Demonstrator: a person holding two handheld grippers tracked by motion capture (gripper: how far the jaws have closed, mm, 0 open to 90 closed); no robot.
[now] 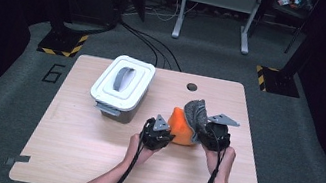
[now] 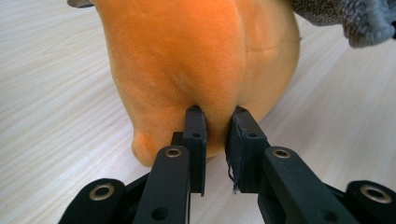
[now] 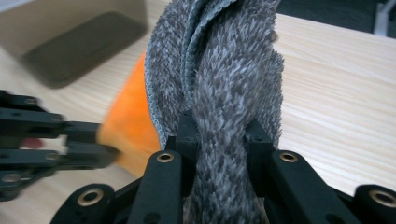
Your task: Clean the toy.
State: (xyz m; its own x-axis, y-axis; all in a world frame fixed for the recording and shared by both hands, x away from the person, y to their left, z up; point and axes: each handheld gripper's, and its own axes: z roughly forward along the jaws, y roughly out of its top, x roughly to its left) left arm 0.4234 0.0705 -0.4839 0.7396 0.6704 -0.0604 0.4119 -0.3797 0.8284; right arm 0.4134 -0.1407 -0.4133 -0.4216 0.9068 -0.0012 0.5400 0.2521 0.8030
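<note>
A soft orange plush thing (image 1: 181, 127) lies at the middle of the wooden table, with a grey fuzzy cloth (image 1: 196, 111) rising over its right side. My left gripper (image 1: 169, 135) comes at the plush from the left. In the left gripper view its jaws (image 2: 217, 121) pinch a fold of the orange plush (image 2: 187, 56). My right gripper (image 1: 203, 129) is shut on the grey cloth. The right gripper view shows the cloth (image 3: 224, 84) bunched between the jaws (image 3: 219, 133) and standing up from them. The orange plush (image 3: 128, 126) and the left gripper (image 3: 105, 145) lie beyond at the left.
A white box with a lid and a grey handle (image 1: 122, 84) stands at the back left of the table (image 1: 88, 159). A small round hole (image 1: 192, 86) is near the far edge. Cables trail from both grippers toward the near edge.
</note>
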